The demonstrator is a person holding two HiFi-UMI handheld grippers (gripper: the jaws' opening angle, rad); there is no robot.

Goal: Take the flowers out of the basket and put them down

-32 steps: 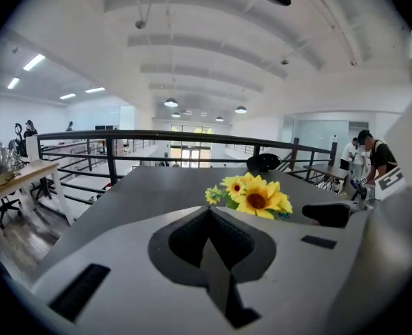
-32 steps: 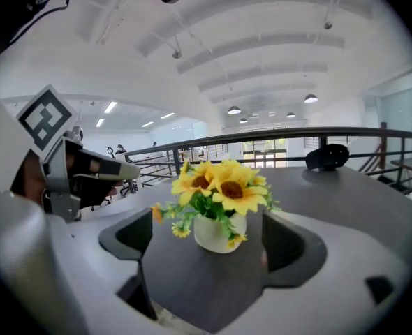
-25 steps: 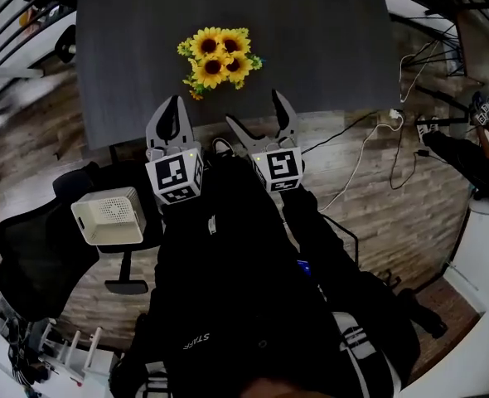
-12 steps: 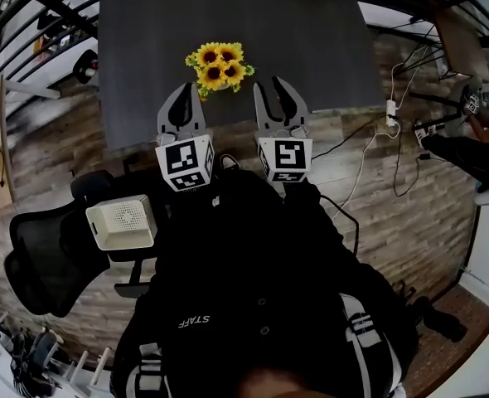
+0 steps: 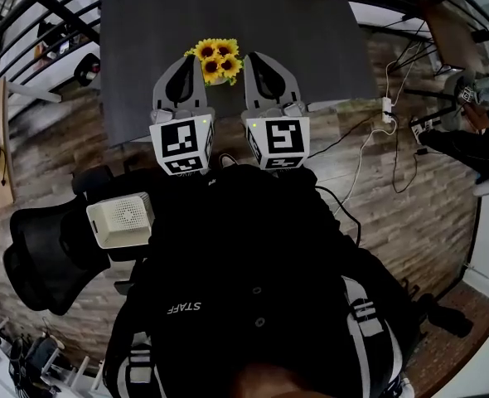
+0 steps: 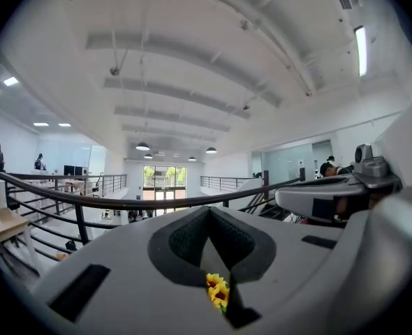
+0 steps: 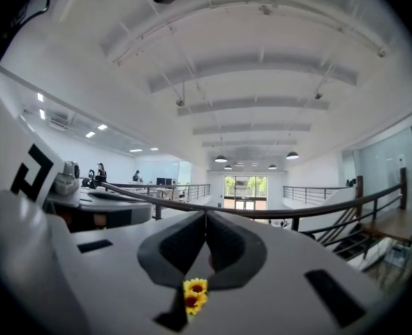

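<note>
Flanking the flowers (image 5: pixel 217 60) with both pairs of jaws pressed together, pinching nothing.
Best to spread one pair first, then pinch low at the stems rather than the blooms and lift gently. Counted left to right: one left gripper (image 5: pixel 188 60) just left of the flowers; one bunch, lying on one table (image 5: pixel 228 11); one right gripper (image 5: pixel 249 58) just right of the flowers.

The person wears a black jacket (image 5: pixel 244 255) with white lettering and white-striped sleeves (image 5: pixel 356 322). The left gripper (image 5: pixel 182 58) and right gripper (image 5: pixel 255 56) are pale grey with dark-padded jaws, each bearing a black-and-white marker cube (image 5: pixel 181 142).
</note>
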